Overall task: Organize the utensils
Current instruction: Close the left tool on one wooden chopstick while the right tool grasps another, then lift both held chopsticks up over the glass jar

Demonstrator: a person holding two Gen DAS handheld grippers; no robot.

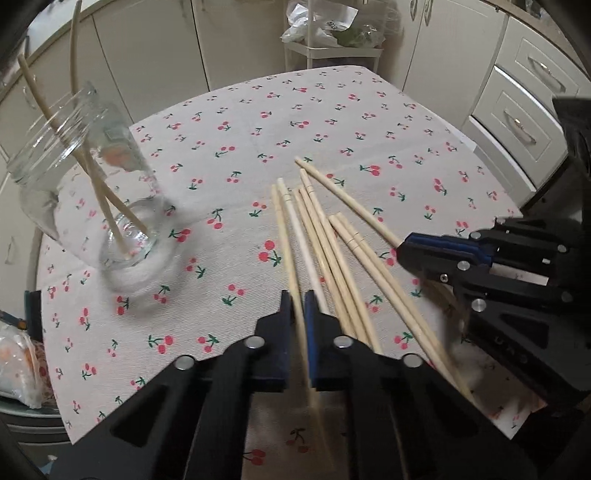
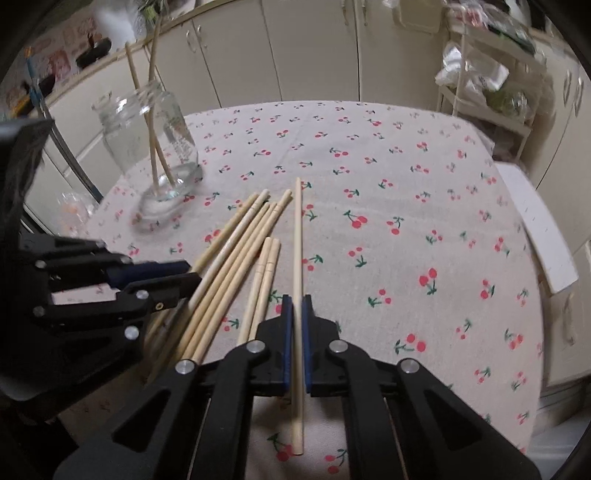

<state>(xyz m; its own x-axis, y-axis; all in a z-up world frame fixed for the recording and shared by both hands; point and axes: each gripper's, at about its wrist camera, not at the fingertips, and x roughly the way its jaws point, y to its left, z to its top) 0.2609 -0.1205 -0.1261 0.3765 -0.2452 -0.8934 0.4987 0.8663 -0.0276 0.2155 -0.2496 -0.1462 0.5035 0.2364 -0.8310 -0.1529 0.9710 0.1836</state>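
Observation:
A clear glass jar (image 1: 85, 177) (image 2: 155, 147) stands at the left of the table with two chopsticks leaning in it. Several loose bamboo chopsticks (image 1: 332, 251) (image 2: 236, 266) lie in a fan on the cherry-print tablecloth (image 1: 258, 110) (image 2: 369, 166). My left gripper (image 1: 298, 297) (image 2: 192, 273) is shut on the leftmost chopstick (image 1: 284, 236) of the fan. My right gripper (image 2: 297, 299) (image 1: 404, 253) is shut on a single long chopstick (image 2: 298, 236) (image 1: 347, 199), which lies apart at the right of the pile. The two grippers are close together at the near ends of the pile.
A white rack (image 1: 328, 33) (image 2: 480, 85) with plastic bags stands behind the table's far edge. Cream cabinets ring the room, with drawers (image 1: 517, 110) at the right. A plastic bag (image 1: 18, 362) sits beyond the table's left edge.

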